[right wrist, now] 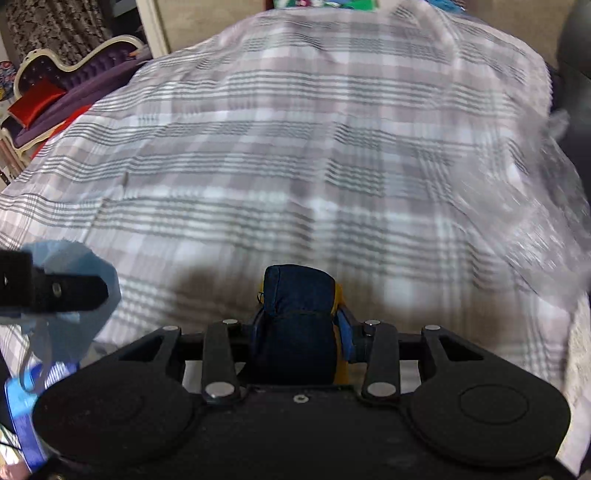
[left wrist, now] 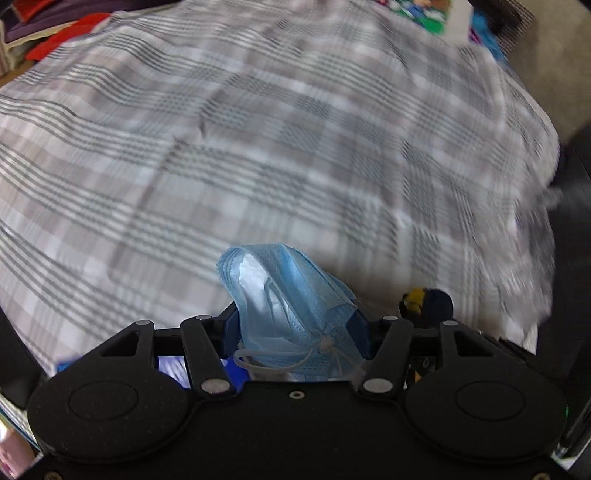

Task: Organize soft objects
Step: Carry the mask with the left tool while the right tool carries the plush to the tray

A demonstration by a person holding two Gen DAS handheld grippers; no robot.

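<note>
My left gripper (left wrist: 295, 328) is shut on a crumpled light-blue face mask (left wrist: 284, 295), whose white ear loops hang down by the jaws. My right gripper (right wrist: 301, 332) is shut on a dark navy soft pouch with yellow edging (right wrist: 299, 295), which sticks up between its blue pads. Both are held above a grey and white plaid bedspread (left wrist: 258, 147). In the left wrist view the navy and yellow pouch (left wrist: 428, 301) shows at the lower right. At the left edge of the right wrist view, the left gripper (right wrist: 66, 291) appears with the mask (right wrist: 77, 325).
The plaid bedspread (right wrist: 314, 166) covers nearly all of both views, blurred by motion. A purple sofa with a red cushion (right wrist: 37, 99) stands at the far left. Colourful items (left wrist: 424, 14) lie at the bed's far end. A dark object (left wrist: 576, 240) borders the bed's right edge.
</note>
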